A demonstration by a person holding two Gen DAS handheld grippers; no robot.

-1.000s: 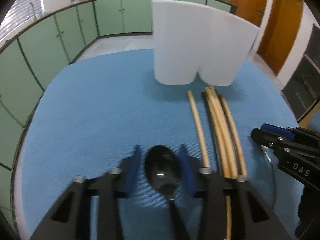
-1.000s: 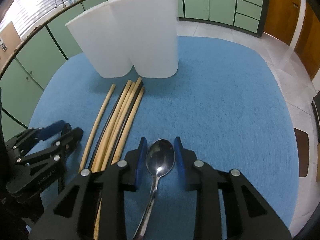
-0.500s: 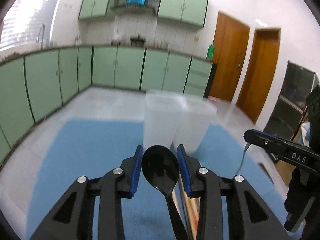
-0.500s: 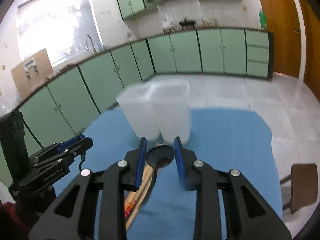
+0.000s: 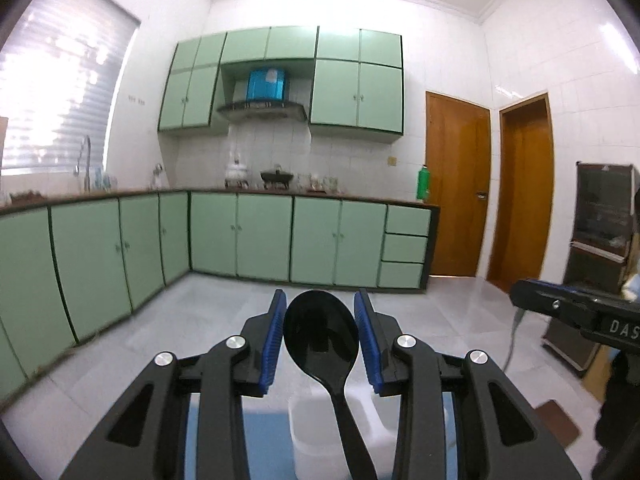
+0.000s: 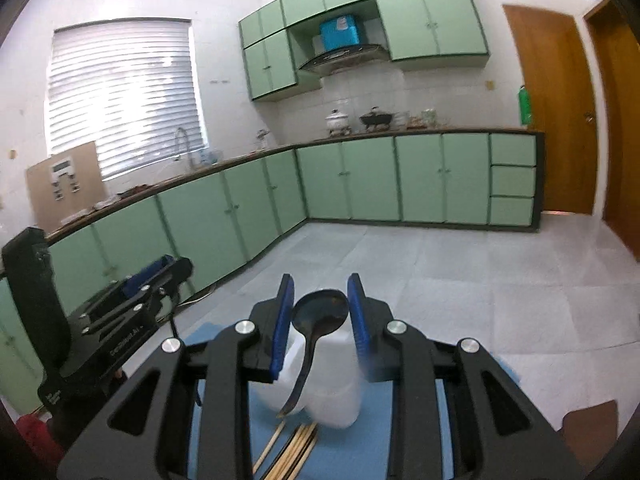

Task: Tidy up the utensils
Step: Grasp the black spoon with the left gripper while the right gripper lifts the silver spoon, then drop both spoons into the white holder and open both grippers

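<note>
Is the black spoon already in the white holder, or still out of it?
Out. The black spoon is clamped in the left gripper, raised above the white holder.

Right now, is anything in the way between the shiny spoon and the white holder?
Nothing visible. The metal spoon sits in the right gripper above the white holder; the chopsticks lie nearer the camera.

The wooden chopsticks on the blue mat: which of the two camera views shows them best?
The right wrist view. The chopsticks lie in a bundle on the blue mat, just in front of the white holder, low between the tongs. The left wrist view shows none of them; its tongs cover that part of the mat.
</note>
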